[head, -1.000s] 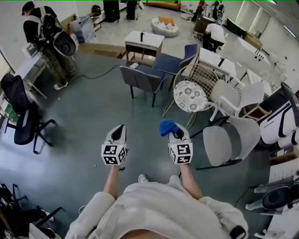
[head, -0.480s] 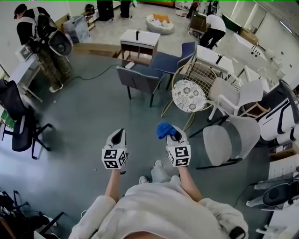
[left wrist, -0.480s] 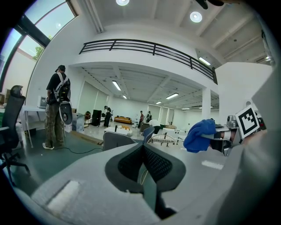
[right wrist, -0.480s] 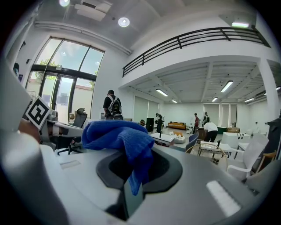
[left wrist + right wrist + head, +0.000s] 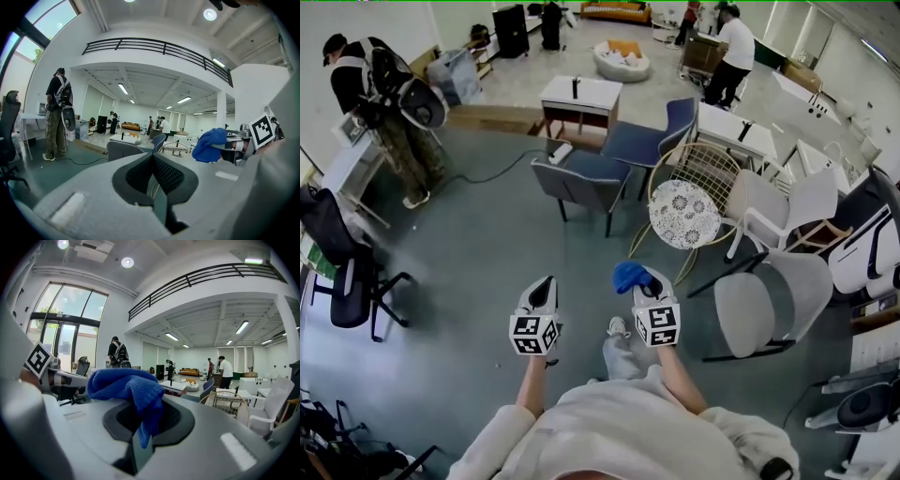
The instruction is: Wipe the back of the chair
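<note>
Head view: the left gripper [image 5: 542,289] and right gripper [image 5: 647,278] are both held out over the grey floor [image 5: 478,253]. The blue cloth [image 5: 629,275] is bunched at the right one's tip, and the grey chair [image 5: 581,183] and wire chair [image 5: 703,167] are up ahead, well apart from both. Left gripper view: jaws pressed together with nothing in them. Right gripper view: jaws pinched on the cloth, which flops over the top.
</note>
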A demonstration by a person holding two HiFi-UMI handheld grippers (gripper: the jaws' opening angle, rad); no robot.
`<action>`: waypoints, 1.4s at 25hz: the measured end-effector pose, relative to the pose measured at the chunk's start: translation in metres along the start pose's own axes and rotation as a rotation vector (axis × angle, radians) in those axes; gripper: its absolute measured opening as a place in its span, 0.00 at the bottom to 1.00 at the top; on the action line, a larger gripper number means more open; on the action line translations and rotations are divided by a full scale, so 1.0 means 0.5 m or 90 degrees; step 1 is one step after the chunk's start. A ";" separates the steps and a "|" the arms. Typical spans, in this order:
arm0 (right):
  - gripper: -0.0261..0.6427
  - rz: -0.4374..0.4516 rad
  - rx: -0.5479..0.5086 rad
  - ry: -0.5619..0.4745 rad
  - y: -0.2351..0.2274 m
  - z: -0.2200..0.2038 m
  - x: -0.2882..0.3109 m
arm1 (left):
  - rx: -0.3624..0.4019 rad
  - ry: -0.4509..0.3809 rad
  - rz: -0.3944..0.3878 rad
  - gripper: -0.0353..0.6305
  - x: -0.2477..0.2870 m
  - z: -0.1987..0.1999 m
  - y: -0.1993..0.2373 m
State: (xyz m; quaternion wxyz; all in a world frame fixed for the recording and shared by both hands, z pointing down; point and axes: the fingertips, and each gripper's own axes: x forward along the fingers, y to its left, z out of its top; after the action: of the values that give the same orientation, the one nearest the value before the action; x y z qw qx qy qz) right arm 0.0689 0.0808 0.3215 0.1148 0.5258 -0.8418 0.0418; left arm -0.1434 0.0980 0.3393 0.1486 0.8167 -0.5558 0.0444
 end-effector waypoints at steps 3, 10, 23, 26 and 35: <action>0.11 0.005 0.010 -0.011 -0.043 0.023 0.060 | 0.008 -0.003 0.004 0.05 0.071 0.033 0.014; 0.11 0.011 0.006 -0.038 -0.172 0.099 0.191 | 0.019 -0.012 0.017 0.05 0.239 0.111 0.032; 0.11 0.035 -0.004 -0.043 -0.343 0.142 0.399 | 0.022 -0.011 0.048 0.05 0.472 0.179 0.071; 0.11 0.045 0.001 -0.040 -0.342 0.141 0.436 | 0.019 -0.002 0.055 0.05 0.499 0.177 0.093; 0.11 0.060 0.008 -0.015 -0.319 0.103 0.517 | 0.010 0.018 0.057 0.05 0.551 0.142 0.154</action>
State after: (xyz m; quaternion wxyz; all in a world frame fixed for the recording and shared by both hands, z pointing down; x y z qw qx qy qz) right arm 0.0954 -0.2260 0.3245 0.0997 0.4867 -0.8666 0.0462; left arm -0.1169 -0.1952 0.3519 0.1474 0.7913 -0.5896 0.0668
